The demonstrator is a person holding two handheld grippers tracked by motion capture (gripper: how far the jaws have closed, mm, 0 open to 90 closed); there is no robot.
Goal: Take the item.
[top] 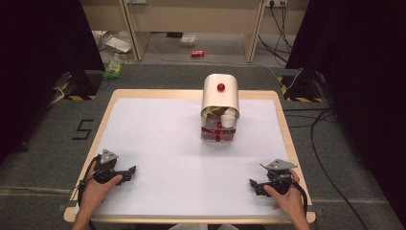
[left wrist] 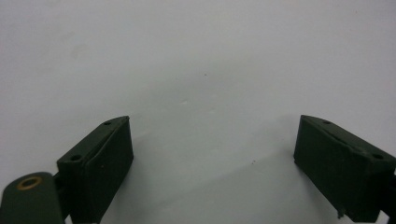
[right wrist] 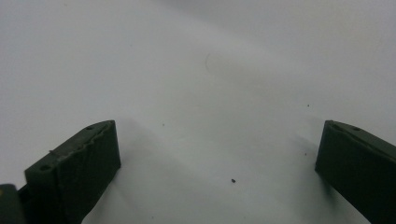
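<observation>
A cream bread-bin-like box (top: 220, 96) with a curved lid and a red knob (top: 220, 87) stands at the far middle of the white table (top: 182, 163). Its front is open; paper cups (top: 228, 120) and brownish items show inside, above a clear front with red knobs. My left gripper (top: 128, 173) rests on the table near the front left, held by a hand, jaws wide apart over bare white surface (left wrist: 212, 140). My right gripper (top: 254, 186) rests near the front right, jaws likewise wide apart with nothing between them (right wrist: 219, 154).
The table has a wooden rim (top: 191, 94). Beyond it the floor holds a red can (top: 197, 53), bags and litter (top: 114, 67), cables (top: 325, 143) at the right, and dark curtains on both sides.
</observation>
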